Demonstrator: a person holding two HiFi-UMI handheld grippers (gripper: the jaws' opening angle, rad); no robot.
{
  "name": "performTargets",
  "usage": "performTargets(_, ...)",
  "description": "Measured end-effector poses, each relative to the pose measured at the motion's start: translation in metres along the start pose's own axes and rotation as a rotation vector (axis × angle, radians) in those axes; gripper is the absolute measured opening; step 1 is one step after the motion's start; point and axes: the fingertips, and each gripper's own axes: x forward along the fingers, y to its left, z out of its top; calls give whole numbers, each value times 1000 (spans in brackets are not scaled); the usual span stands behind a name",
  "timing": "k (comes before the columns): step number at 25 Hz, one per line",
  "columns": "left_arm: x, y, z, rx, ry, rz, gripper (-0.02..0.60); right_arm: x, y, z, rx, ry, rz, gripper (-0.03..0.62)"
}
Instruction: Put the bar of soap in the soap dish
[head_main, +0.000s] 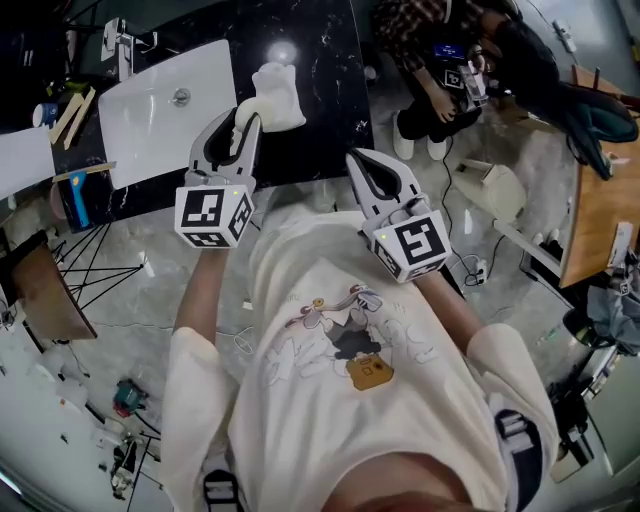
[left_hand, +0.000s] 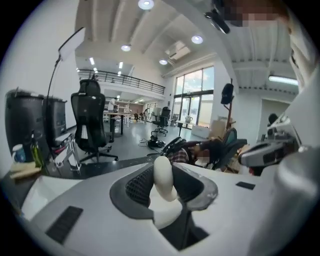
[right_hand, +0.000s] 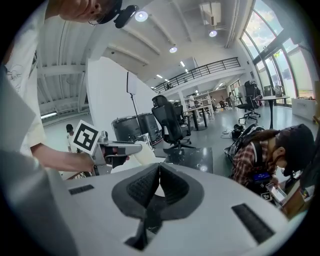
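Here, the left gripper (head_main: 245, 122) is clamped on the pale soap bar (left_hand: 163, 175), held on edge, just near-left of what looks like the white soap dish (head_main: 281, 93) on the black worktop (head_main: 325, 70), while the right gripper (head_main: 358, 160), closed on nothing, hangs farther off.

Cream soap (left_hand: 164, 180); black white-veined countertop (head_main: 330, 70); white basin (head_main: 150, 135).
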Motion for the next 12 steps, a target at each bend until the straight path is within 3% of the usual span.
performTargets(6,38,-12,-30,381,50,-85,121,13,-6,0,14,23,2,8)
performTargets(12,57,-18,-67,620,84,-205,121,17,-11,1,31,31,-25,8)
